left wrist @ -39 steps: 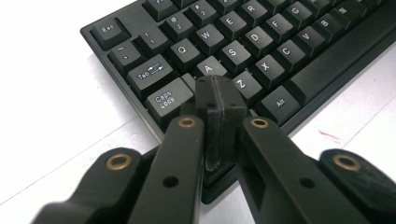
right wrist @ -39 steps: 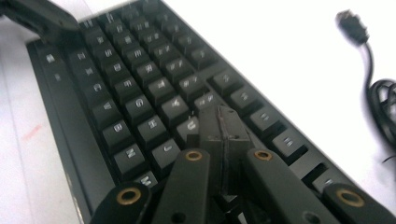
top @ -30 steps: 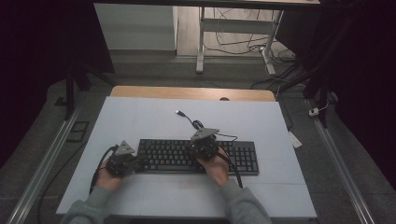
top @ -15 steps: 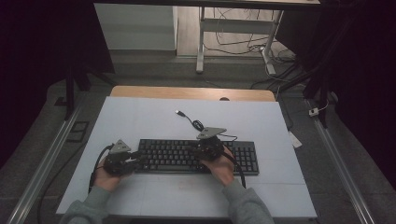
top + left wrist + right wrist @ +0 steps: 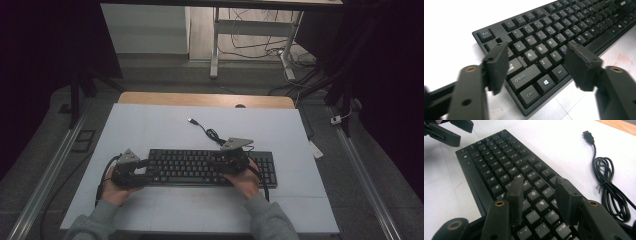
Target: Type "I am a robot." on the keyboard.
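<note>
The keyboard (image 5: 210,167) lies lengthwise along the desk's (image 5: 165,125) near edge. The left claw (image 5: 142,172), spread and empty, sits at its left end; the right claw (image 5: 227,161), jaws just parted, hovers over its right half.

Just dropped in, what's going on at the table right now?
A person holds a gripper in each hand over a black keyboard lying flat on the white table. The left gripper is at its left end, the right gripper above the keys farther right. Both have just been opening and grip nothing. The keyboard's cable lies coiled behind, unplugged.
</note>
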`<state>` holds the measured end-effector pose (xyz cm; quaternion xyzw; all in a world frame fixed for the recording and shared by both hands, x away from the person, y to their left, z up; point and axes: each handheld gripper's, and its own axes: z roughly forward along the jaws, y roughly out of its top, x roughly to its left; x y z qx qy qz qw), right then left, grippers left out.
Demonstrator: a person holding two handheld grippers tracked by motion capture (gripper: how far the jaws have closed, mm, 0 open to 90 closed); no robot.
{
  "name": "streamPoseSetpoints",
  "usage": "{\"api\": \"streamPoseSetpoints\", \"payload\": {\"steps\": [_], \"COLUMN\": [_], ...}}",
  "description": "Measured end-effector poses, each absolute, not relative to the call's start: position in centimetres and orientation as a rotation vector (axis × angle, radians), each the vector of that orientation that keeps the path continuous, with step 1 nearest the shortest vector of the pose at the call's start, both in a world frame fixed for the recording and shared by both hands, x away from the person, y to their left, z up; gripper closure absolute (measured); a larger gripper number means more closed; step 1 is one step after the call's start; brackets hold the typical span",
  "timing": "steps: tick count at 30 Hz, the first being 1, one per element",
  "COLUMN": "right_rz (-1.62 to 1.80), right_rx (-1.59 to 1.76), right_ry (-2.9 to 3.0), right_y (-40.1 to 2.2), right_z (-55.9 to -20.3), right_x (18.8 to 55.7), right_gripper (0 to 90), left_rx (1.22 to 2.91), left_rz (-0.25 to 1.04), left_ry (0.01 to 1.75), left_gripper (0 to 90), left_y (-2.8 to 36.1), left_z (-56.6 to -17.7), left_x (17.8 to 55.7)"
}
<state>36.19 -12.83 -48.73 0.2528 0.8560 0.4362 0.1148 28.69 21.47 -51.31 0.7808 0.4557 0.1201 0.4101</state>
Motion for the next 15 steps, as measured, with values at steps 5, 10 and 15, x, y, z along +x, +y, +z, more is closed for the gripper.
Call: {"api": "streamPoseSetpoints", "payload": {"steps": [5,10,15], "right_rz": [1.267,1.271,1.259], "right_rx": [0.742,0.732,0.732], "right_ry": [2.508,2.500,2.510], "right_y": [-13.6,-14.3,-15.0], "right_z": [-48.6,-48.5,-48.4], "right_x": [35.9,35.5,35.1], "right_gripper": [57.6,57.2,57.0], "left_rx": [1.957,1.945,1.967], "left_rz": [0.268,0.269,0.250], "left_ry": [1.157,1.163,1.166], "left_gripper": [26.4,24.7,24.4], "left_y": [21.6,21.8,21.7], "left_z": [-51.3,-51.1,-51.0], "left_x": [28.8,28.8,28.9]}}
